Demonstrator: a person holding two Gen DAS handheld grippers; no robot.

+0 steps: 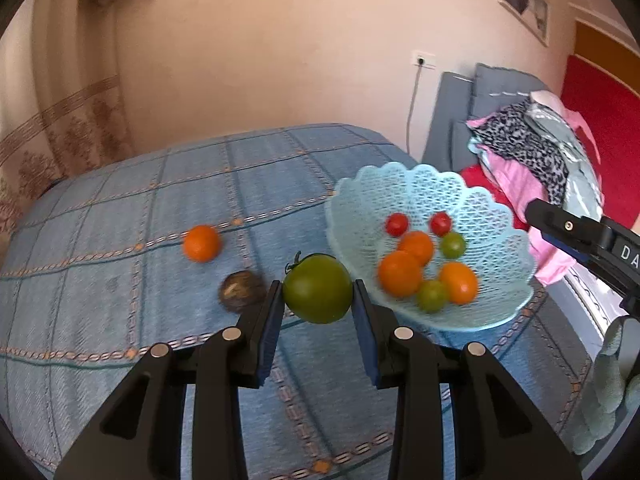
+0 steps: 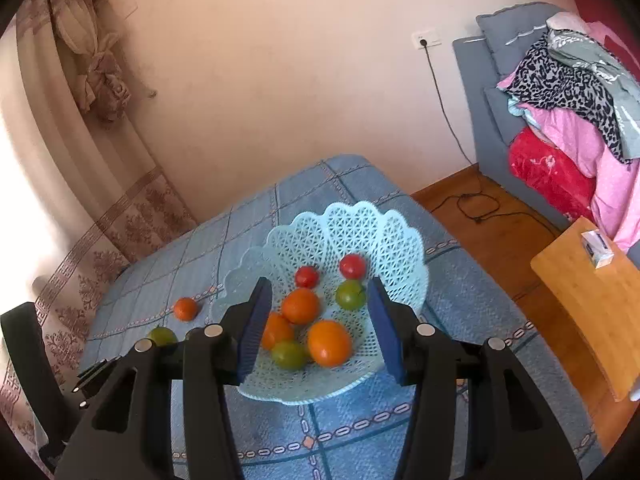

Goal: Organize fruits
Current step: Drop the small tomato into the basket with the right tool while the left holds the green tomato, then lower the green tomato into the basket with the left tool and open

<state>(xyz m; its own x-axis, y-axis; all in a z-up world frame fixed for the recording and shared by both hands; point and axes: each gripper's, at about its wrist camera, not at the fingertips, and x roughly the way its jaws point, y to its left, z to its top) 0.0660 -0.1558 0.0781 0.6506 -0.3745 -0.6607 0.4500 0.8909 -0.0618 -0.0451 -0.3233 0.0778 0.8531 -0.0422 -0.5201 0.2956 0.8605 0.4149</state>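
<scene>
Left wrist view: the left gripper grasps a green tomato between its jaws, blue pads against both flanks, stem end turned left. The tomato hangs just left of the basket, a pale blue lattice bowl on the blue checked cloth covering the desk. Inside the basket lie two red tomatoes, three oranges and two small green fruits, clustered and touching. On the cloth left of the basket rest a lone orange and, nearer the gripper, a brown fruit, apart from each other. The right gripper's tip enters beyond the basket's right rim.

Right wrist view: the right gripper hovers over the basket, jaws released and spread wide with nothing between the pads. The lone orange lies left of the basket. A bedding pile is stacked against the wall, well right of the basket.
</scene>
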